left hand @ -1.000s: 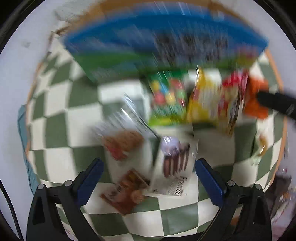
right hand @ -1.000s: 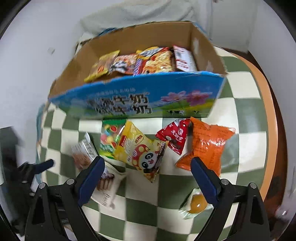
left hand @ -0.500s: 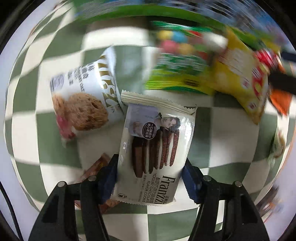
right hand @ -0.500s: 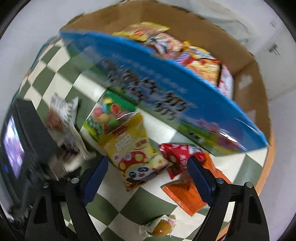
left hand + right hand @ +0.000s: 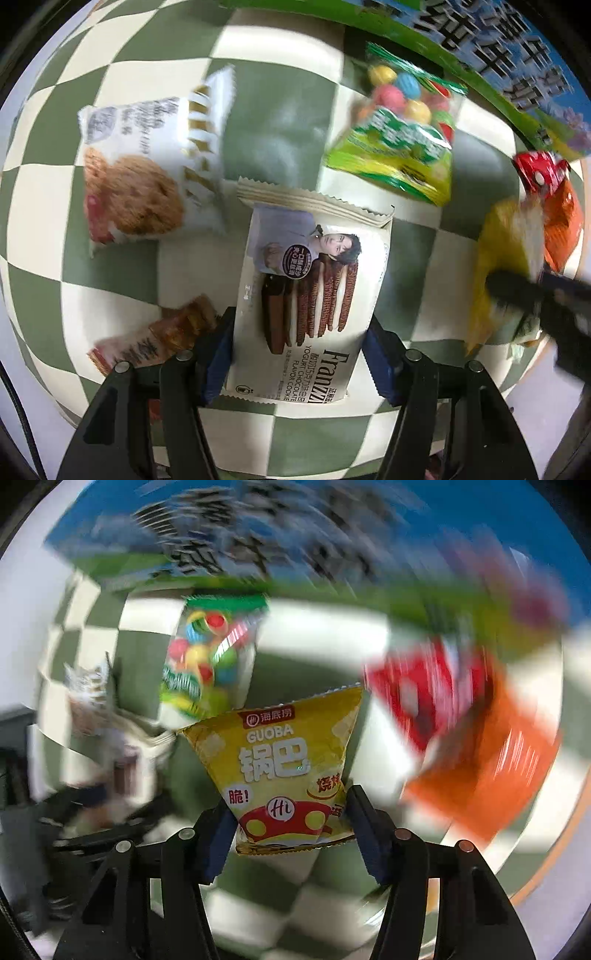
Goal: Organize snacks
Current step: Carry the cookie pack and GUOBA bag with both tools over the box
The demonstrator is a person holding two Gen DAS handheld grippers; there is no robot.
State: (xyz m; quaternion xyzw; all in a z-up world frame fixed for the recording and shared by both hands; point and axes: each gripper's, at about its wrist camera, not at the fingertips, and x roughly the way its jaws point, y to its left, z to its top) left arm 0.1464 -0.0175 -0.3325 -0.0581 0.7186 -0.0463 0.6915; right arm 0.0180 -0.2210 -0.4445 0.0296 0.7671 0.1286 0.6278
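A white chocolate-cookie packet (image 5: pixel 314 288) lies on the green-and-white checked cloth (image 5: pixel 280 110). My left gripper (image 5: pixel 301 354) points straight down and is shut on its lower half, a blue pad against each long side. A yellow Guoba snack bag (image 5: pixel 280 753) sits between the pads of my right gripper (image 5: pixel 291 830). Those jaws are closing and pinch the bag's lower end narrow. The same yellow bag (image 5: pixel 506 258) shows blurred at the right in the left wrist view. The blue milk carton box (image 5: pixel 295 535) fills the far side.
Loose snacks lie around: a white cookie bag (image 5: pixel 140 173), a brown packet (image 5: pixel 159 339), a green candy bag (image 5: pixel 402 147), a red packet (image 5: pixel 424 686) and an orange bag (image 5: pixel 491 768). The box wall (image 5: pixel 498 55) stands just behind them.
Both grippers came down onto the cloth. The left one closed on the cookie packet half a second ago and holds. The right one has just narrowed from wide open onto the yellow bag.
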